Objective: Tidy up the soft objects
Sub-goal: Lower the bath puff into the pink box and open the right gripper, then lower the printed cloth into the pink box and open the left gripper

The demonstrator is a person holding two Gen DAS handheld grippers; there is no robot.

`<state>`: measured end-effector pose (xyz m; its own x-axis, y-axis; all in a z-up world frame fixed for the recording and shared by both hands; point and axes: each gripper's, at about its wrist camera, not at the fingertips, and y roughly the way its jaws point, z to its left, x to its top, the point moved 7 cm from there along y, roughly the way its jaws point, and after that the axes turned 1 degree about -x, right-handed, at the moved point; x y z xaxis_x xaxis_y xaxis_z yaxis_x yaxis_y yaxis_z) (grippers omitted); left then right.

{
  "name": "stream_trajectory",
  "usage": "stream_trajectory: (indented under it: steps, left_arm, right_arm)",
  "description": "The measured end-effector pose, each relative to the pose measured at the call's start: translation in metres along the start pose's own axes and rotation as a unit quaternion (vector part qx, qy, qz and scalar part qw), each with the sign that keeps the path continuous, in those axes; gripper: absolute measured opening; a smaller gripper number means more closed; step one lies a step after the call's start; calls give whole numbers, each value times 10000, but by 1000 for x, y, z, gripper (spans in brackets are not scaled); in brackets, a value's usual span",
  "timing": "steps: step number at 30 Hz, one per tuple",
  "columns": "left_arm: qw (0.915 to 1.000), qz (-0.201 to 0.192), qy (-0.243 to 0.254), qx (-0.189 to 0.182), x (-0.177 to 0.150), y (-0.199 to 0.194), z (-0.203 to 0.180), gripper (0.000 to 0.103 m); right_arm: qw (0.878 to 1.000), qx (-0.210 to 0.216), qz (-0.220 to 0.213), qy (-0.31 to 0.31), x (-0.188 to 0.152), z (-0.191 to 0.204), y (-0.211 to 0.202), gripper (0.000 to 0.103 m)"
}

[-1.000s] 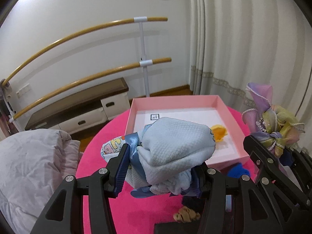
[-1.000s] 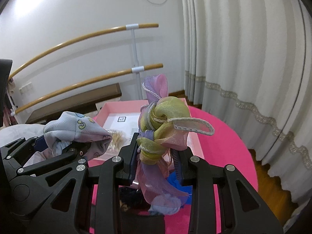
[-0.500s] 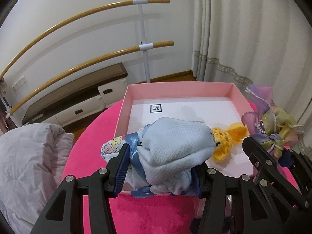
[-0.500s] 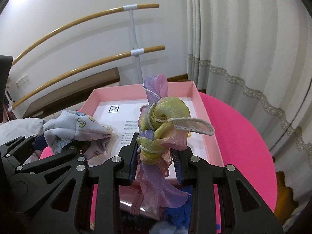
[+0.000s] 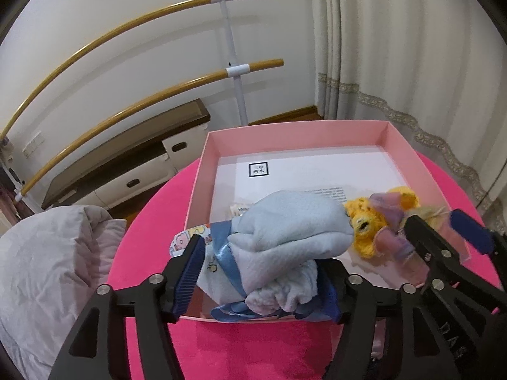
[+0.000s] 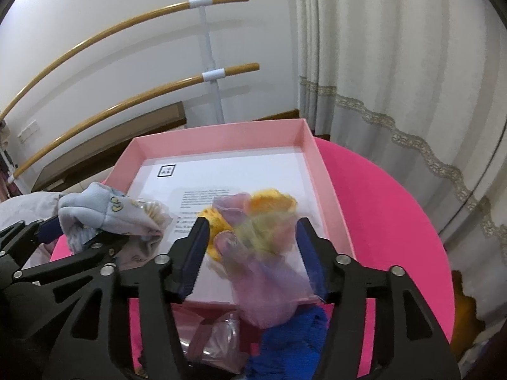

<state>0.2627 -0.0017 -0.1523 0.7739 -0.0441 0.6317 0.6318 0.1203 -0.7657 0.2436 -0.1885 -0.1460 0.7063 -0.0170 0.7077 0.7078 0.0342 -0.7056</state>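
Note:
A light blue cloth bundle (image 5: 285,237) tied with a blue ribbon sits between the jaws of my left gripper (image 5: 263,269), over the near edge of the pink box (image 5: 298,126). These jaws are opening and the left pad has come off the cloth. My right gripper (image 6: 253,224) hangs over the box (image 6: 218,131). Its jaws are opening too, and a blurred pink, yellow and purple organza scrunchie (image 6: 253,240) slips down between them, free of the pads. Under it in the box lies a yellow knitted piece (image 6: 272,198), which also shows in the left wrist view (image 5: 361,231).
The box rests on a round pink table (image 6: 380,196). A blue fluffy thing (image 6: 291,342) and a clear plastic pouch (image 6: 218,335) lie on the table before the box. A grey quilt (image 5: 47,259) lies left; curtains (image 6: 396,63) hang right; rails (image 5: 142,25) and a low cabinet (image 5: 126,158) stand behind.
Both grippers moved forward and down over the box. The right jaws went from shut on the scrunchie to open, and it is dropping. The left jaws spread wider around the bundle.

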Motion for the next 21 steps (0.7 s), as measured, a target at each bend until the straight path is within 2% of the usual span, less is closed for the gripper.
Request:
stream_trajectory:
  steps: [5, 9, 15, 21]
  left_arm:
    - [9998, 125, -146, -4, -7, 0, 3, 82]
    - [9994, 196, -241, -146, -5, 1, 11, 89]
    - [9993, 240, -249, -143, -4, -2, 15, 90]
    - [9987, 253, -277, -344, -5, -11, 15, 91]
  right_arm:
    - [9999, -107, 25, 85, 2, -10, 1, 80]
    - [9999, -74, 26, 128, 2, -14, -2, 81]
    - [9999, -102, 64, 88, 0, -15, -4, 81]
    - [9997, -171, 85, 168, -2, -20, -8, 81]
